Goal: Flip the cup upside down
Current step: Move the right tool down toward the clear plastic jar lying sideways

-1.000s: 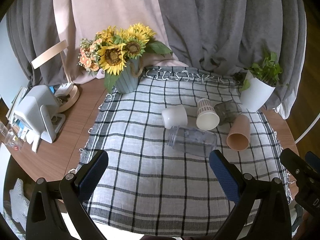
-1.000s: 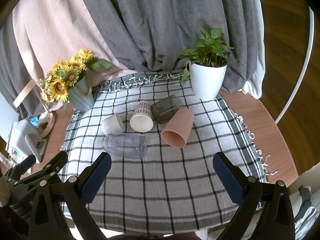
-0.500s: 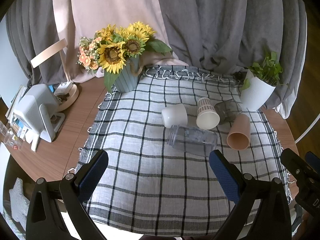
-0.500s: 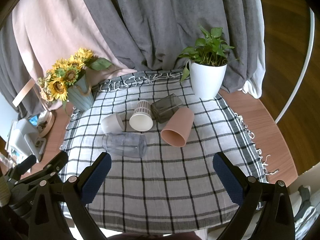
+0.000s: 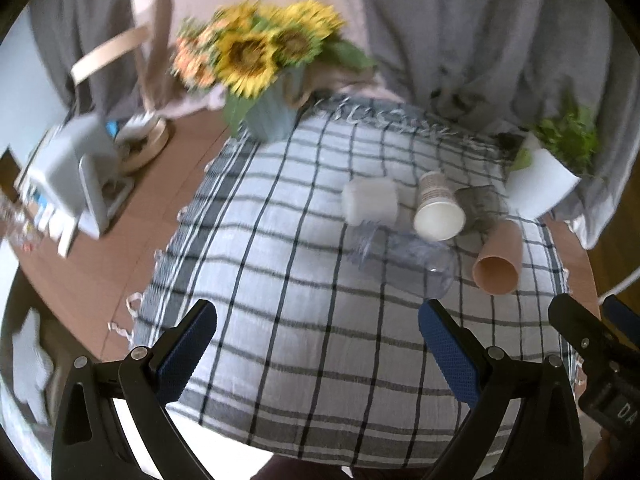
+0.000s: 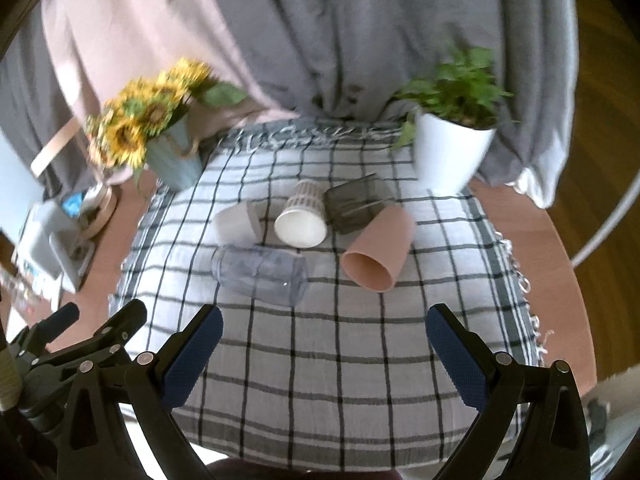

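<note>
Several cups lie on their sides on a checked cloth [image 6: 320,360]: a clear plastic cup [image 6: 260,269], a white cup [image 6: 237,223], a patterned paper cup [image 6: 302,216], a dark smoky cup [image 6: 354,208] and a pink cup [image 6: 378,249]. In the left wrist view they show as the clear cup [image 5: 402,262], white cup [image 5: 370,202], paper cup [image 5: 438,208], dark cup [image 5: 480,206] and pink cup [image 5: 498,262]. My left gripper [image 5: 316,354] is open and empty, short of the cups. My right gripper [image 6: 320,356] is open and empty, short of the cups.
A blue vase of sunflowers [image 6: 160,140] stands at the cloth's back left. A white potted plant [image 6: 452,140] stands at the back right. A white device [image 5: 76,172] sits on the wooden table [image 5: 100,260] to the left. Grey curtains hang behind.
Both grippers have moved forward toward the cups, which now look larger. Both views are blurred by the motion. The cups have not moved.
</note>
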Motion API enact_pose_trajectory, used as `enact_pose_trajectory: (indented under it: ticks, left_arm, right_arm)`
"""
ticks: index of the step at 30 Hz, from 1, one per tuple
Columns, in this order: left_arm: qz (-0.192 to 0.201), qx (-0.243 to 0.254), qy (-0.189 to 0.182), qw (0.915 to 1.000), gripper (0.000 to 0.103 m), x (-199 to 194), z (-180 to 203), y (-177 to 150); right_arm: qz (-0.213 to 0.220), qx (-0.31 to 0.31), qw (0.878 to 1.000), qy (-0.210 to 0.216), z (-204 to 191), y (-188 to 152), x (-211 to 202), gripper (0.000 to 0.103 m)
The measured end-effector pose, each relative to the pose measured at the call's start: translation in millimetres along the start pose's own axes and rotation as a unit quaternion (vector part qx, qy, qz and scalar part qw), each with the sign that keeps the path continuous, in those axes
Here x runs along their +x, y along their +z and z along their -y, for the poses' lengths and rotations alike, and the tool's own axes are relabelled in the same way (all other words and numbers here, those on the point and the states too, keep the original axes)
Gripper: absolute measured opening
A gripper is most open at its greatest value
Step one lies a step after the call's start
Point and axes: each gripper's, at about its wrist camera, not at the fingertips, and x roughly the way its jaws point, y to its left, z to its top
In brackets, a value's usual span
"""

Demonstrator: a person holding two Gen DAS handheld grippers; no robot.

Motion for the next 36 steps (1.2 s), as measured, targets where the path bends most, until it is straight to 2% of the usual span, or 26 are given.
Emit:
enact_pose_trajectory:
  ticks: [5,11,14,19,22,27,36]
  left_arm:
    - [-0.04,-0.058,0.031,0.997,0.103,19.4,-8.7,-7.9]
    - [-0.065,-0.136,0.069,0.9861,0.103,34.9,-16.0,-17.2]
    - [-0.073,-0.169,0.092,0.9785,0.103,43.6,-18.5,-20.9]
    - [-0.096,-0.22,0.131,0.9618,0.103,66.4,-20.3,-27.6]
    - [-0.108,-0.243,0.14,0.9538,0.103,78.2,-22.7,-33.0]
    - [-0.123,-0.267,0.158,0.9426,0.103,92.4,-24.4,-38.4]
    - [-0.152,-0.259,0.179,0.9368,0.102,120.7,-15.6,-36.7]
  right_arm:
    - [-0.041,-0.05,0.997,0.032,-6.9,18.1,29.4,0.102]
    - [-0.104,-0.133,0.983,0.076,-23.4,30.4,69.9,0.102]
    - [-0.131,-0.174,0.971,0.095,-32.7,36.0,88.4,0.102]
    - [-0.149,-0.242,0.954,0.098,-49.5,44.6,118.3,0.102]
    - [-0.158,-0.278,0.943,0.093,-59.0,46.7,136.7,0.102]
    - [-0.184,-0.316,0.925,0.101,-70.7,45.3,164.4,0.102]
    - [-0.214,-0.388,0.889,0.114,-90.2,40.4,199.4,0.102]
